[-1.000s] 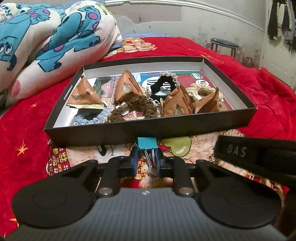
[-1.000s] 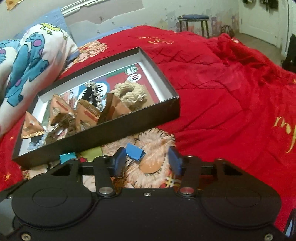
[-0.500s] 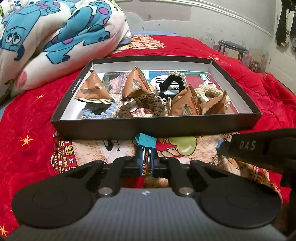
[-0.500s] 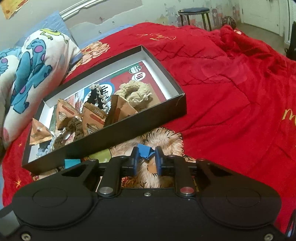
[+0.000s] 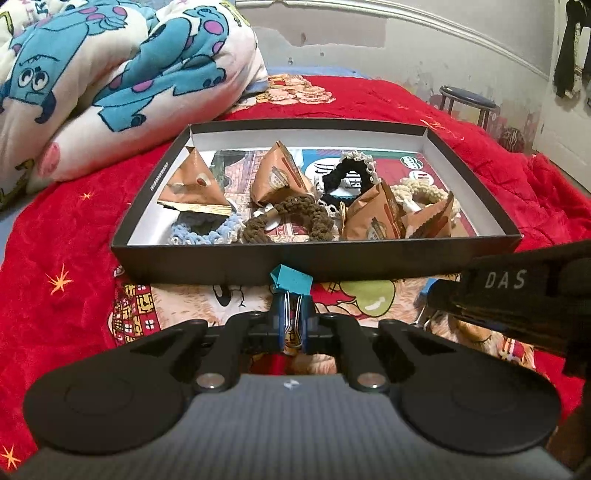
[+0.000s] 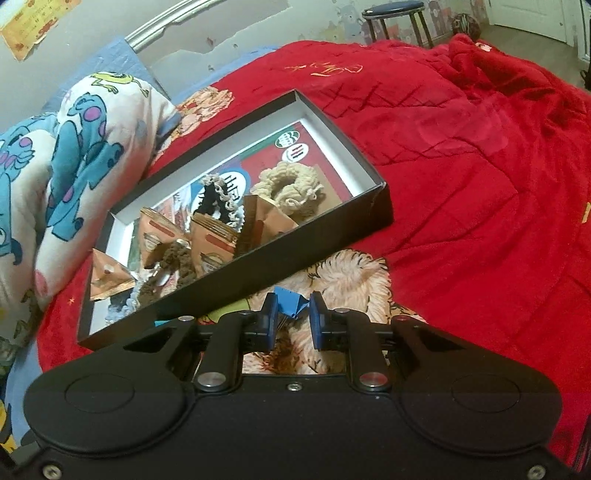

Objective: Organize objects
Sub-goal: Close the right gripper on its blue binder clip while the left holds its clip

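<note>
A black shallow box (image 5: pixel 314 258) lies on the red bedspread and holds brown triangular packets (image 5: pixel 192 184) and crocheted hair ties (image 5: pixel 295 210). Just in front of it, my left gripper (image 5: pixel 291 321) is shut on the wire handles of a teal binder clip (image 5: pixel 291 280), whose body sticks out toward the box wall. In the right wrist view the box (image 6: pixel 295 254) sits at an angle. My right gripper (image 6: pixel 291 317) is shut on a blue binder clip (image 6: pixel 291 301) over the furry cartoon print. The teal clip (image 6: pixel 162 323) peeks out at the left.
A folded quilt with blue monsters (image 5: pixel 110 74) is piled left of the box. The right device's black body (image 5: pixel 506 280) crosses the left view's right side. A stool (image 6: pixel 395 11) stands by the far wall. Open red bedspread (image 6: pixel 498 184) spreads to the right.
Both pairs of jaws have closed. The left now pinches the teal clip's handles, and the right has narrowed from wide apart onto the blue clip.
</note>
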Demonstrator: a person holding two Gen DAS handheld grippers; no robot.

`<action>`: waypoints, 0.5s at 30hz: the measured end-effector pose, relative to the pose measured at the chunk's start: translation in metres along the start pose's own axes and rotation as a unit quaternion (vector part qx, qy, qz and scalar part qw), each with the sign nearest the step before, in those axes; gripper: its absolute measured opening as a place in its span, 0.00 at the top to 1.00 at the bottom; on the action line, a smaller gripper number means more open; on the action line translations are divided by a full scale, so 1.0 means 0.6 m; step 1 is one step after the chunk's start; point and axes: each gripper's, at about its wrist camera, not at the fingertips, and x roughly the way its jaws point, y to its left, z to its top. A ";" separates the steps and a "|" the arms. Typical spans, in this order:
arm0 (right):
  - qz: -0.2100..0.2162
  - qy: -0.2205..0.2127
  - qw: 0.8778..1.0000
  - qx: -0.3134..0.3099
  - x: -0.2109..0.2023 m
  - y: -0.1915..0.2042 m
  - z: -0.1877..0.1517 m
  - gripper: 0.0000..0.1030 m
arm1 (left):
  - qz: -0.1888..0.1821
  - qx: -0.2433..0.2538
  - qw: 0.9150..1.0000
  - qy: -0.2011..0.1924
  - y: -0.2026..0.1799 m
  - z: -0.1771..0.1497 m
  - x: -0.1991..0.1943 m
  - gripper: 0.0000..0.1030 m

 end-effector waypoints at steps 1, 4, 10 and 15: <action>0.003 0.001 1.000 0.004 -0.002 -0.002 0.002 0.82 | 0.000 -0.001 1.000 0.000 0.000 0.001 -0.001 0.90; 0.015 0.004 1.000 0.016 -0.010 -0.011 0.006 0.82 | -0.006 -0.009 1.000 0.000 0.004 0.004 -0.006 0.90; 0.040 0.004 0.999 0.026 -0.025 -0.020 0.012 0.82 | -0.005 -0.012 1.000 -0.016 0.007 0.011 -0.022 0.90; 0.063 -0.008 0.998 0.023 -0.042 -0.018 0.016 0.83 | -0.005 -0.008 0.999 -0.031 0.008 0.015 -0.038 0.90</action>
